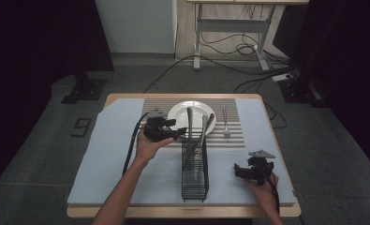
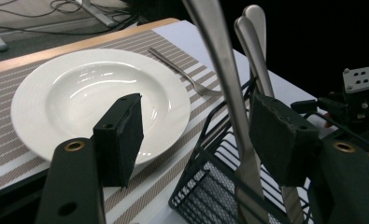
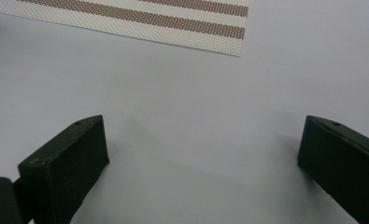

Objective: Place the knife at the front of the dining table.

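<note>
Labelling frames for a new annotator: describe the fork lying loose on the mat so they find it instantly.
Start at the striped placemat at the table's far side, with the white plate on it. The fork lies flat on the mat just right of the plate, tines toward the person. It is the only cutlery lying down; the other pieces stand in the black wire basket.

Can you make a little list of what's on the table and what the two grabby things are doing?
plate: white, bare, on the striped mat
fork: flat on the mat, right of the plate
rack: black wire, holds utensils leaning toward the plate
left hand-held gripper: open, jaws either side of a utensil handle
right hand-held gripper: open, over bare blue table cover, holding nothing
</note>
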`<state>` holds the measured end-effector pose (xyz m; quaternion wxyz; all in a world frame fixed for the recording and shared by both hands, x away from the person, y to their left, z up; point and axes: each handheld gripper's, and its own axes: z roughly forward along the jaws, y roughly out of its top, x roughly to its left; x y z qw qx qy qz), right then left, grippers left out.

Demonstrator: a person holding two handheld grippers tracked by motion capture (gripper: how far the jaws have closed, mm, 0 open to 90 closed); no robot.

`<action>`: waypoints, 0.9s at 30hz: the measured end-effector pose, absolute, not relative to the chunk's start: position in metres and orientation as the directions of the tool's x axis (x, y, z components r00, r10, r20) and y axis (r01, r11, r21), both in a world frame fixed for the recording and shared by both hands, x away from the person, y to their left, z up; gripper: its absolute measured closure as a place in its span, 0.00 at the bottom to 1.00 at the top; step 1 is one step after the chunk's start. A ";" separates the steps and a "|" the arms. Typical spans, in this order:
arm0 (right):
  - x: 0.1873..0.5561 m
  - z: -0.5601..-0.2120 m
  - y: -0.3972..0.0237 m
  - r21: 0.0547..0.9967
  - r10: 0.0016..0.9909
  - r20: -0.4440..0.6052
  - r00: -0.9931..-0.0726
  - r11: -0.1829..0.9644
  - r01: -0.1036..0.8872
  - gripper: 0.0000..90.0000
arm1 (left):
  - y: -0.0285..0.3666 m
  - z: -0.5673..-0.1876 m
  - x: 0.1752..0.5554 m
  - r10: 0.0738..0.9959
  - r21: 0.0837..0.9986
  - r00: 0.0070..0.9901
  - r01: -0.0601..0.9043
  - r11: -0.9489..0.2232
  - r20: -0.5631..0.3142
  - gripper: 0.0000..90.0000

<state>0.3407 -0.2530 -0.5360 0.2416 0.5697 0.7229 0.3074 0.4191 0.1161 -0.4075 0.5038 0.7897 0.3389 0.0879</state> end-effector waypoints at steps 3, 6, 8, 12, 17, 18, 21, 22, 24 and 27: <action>0.341 -0.536 -0.253 0.721 0.972 0.000 -0.233 0.162 0.674 0.01 | 0.112 -0.408 0.422 0.617 0.857 0.759 0.445 -0.260 -0.206 0.39; 0.341 -0.536 -0.253 0.721 0.972 -0.001 -0.233 0.162 0.674 0.01 | 0.108 -0.409 0.425 0.615 0.854 0.759 0.450 -0.260 -0.213 0.40; 0.341 -0.536 -0.253 0.721 0.972 0.000 -0.233 0.162 0.674 0.01 | 0.106 -0.410 0.427 0.615 0.852 0.759 0.452 -0.264 -0.212 0.40; 0.341 -0.536 -0.253 0.721 0.972 0.000 -0.233 0.161 0.674 0.01 | 0.096 -0.407 0.434 0.605 0.853 0.771 0.439 -0.283 -0.197 0.42; 0.341 -0.536 -0.253 0.721 0.972 -0.001 -0.234 0.163 0.673 0.01 | 0.092 -0.409 0.444 0.580 0.849 0.787 0.441 -0.292 -0.210 0.46; 0.341 -0.536 -0.253 0.721 0.972 0.000 -0.234 0.162 0.673 0.01 | 0.092 -0.409 0.444 0.580 0.849 0.787 0.441 -0.292 -0.210 0.47; 0.341 -0.536 -0.253 0.721 0.972 -0.001 -0.234 0.162 0.674 0.01 | 0.090 -0.409 0.447 0.559 0.855 0.805 0.422 -0.301 -0.200 0.51; 0.341 -0.536 -0.253 0.721 0.972 -0.001 -0.234 0.162 0.674 0.01 | 0.090 -0.409 0.447 0.559 0.855 0.805 0.422 -0.301 -0.200 0.53; 0.341 -0.536 -0.253 0.721 0.972 0.000 -0.234 0.162 0.674 0.01 | 0.089 -0.409 0.447 0.544 0.856 0.814 0.420 -0.303 -0.207 0.57; 0.341 -0.536 -0.253 0.721 0.972 -0.001 -0.234 0.163 0.674 0.01 | 0.087 -0.409 0.446 0.517 0.859 0.829 0.412 -0.303 -0.215 0.71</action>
